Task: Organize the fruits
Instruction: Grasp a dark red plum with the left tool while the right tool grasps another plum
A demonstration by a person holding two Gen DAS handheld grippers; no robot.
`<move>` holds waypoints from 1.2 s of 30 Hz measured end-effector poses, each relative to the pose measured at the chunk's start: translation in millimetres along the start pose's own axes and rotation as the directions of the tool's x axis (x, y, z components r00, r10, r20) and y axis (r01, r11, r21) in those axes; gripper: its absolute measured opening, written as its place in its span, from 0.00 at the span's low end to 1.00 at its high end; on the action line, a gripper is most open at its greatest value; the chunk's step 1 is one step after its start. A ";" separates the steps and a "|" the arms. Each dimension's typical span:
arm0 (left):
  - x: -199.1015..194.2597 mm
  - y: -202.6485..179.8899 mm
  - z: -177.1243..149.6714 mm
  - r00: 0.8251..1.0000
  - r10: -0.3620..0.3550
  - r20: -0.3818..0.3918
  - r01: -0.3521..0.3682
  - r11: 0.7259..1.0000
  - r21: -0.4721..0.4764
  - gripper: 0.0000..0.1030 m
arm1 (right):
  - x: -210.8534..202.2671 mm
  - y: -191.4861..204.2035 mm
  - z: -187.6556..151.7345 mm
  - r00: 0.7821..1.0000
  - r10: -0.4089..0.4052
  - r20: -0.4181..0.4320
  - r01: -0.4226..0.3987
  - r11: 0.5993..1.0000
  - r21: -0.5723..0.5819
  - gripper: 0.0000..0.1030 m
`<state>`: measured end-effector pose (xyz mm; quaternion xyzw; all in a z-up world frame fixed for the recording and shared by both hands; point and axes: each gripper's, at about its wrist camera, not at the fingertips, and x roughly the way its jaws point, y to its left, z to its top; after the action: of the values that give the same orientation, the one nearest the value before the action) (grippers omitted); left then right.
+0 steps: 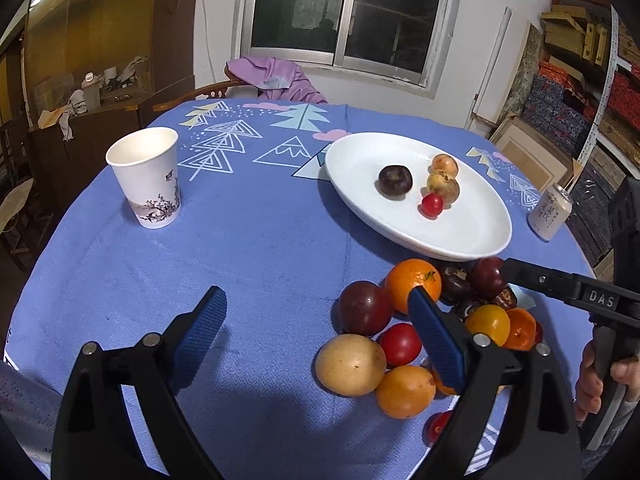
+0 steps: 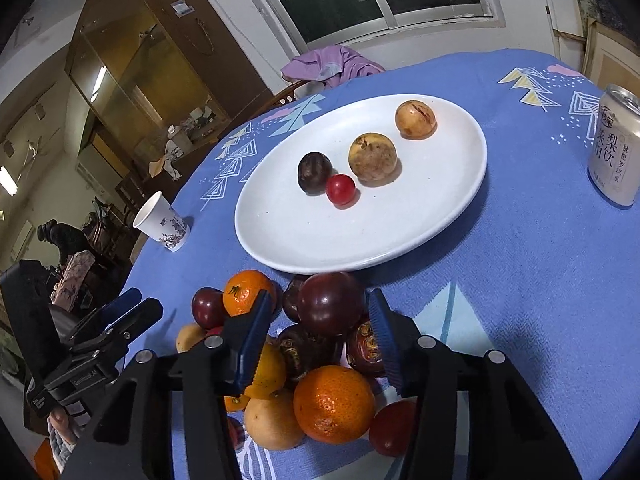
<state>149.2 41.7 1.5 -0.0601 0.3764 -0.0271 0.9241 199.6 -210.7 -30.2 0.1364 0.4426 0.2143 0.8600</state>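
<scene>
Right gripper fingers narrow around plum, not pressing, lining up a pick for plate; left gripper fingers wide, empty.

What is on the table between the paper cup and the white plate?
Nothing, only bare blue tablecloth with printed trees lies between the paper cup and the white plate, clearest in the left wrist view.

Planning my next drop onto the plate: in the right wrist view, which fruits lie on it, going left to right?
On the white plate: dark purple fruit → small red fruit → large mottled tan fruit → smaller tan fruit, farthest right and farthest back.
</scene>
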 end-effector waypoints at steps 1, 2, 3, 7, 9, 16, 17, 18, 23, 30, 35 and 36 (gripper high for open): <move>0.0 0.4 0.2 1.000 -0.001 -0.002 0.001 1.000 -0.004 0.87 | 2.9 -0.8 0.2 1.000 0.002 -0.006 -0.002 1.000 0.003 0.50; 0.2 0.4 0.9 1.000 -0.003 -0.004 0.003 1.000 -0.006 0.87 | 5.3 -1.9 0.0 1.000 0.001 -0.011 -0.001 1.000 0.008 0.50; 0.2 0.8 1.1 1.000 -0.005 -0.005 0.005 1.000 -0.008 0.87 | 7.3 -3.1 0.2 1.000 0.000 -0.015 0.000 1.000 0.011 0.50; 0.0 -0.6 1.2 1.000 -0.015 -0.009 0.015 1.000 -0.006 0.87 | 10.8 -3.7 0.7 1.000 -0.004 -0.013 0.004 1.000 0.020 0.50; 1.0 -1.6 0.9 1.000 -0.023 -0.016 0.022 1.000 -0.004 0.87 | 12.8 -3.9 1.6 1.000 -0.004 -0.012 0.004 1.000 0.021 0.50; 14.0 -2.5 -1.9 0.996 -0.053 -0.066 0.052 0.999 -0.007 0.87 | 17.6 -2.9 2.0 1.000 -0.017 -0.009 0.017 1.000 0.007 0.50; 17.5 -4.2 -2.7 0.996 -0.048 -0.075 0.048 0.999 0.001 0.87 | 18.0 -3.3 2.1 1.000 -0.016 -0.009 0.016 1.000 0.006 0.50; 20.8 -5.9 -3.6 0.996 -0.042 -0.082 0.043 0.999 0.011 0.87 | 18.6 -3.4 2.1 1.000 -0.017 -0.008 0.017 1.000 0.004 0.50; 38.4 -22.7 -11.8 0.994 0.028 -0.103 -0.015 0.992 0.123 0.90 | 18.4 -2.1 2.2 1.000 -0.021 -0.011 0.021 1.000 -0.010 0.47; 46.0 -17.7 -6.9 0.997 0.054 -0.051 -0.047 0.989 0.141 0.96 | 18.4 -2.9 1.0 1.000 -0.015 -0.009 0.015 1.000 -0.003 0.43; 50.1 -14.0 -5.6 0.997 0.003 -0.072 0.006 0.992 0.122 0.95 | 18.4 -1.9 0.3 1.000 -0.012 -0.012 0.012 1.000 -0.015 0.39; 50.6 -13.6 -5.7 0.996 -0.019 -0.082 0.028 0.993 0.114 0.91 | 18.3 -1.8 0.3 1.000 -0.011 -0.012 0.011 1.000 -0.014 0.39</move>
<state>181.3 22.9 -35.8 -0.0101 0.4104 -0.0618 0.9097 209.8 -203.3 -43.7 0.1266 0.4470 0.2135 0.8594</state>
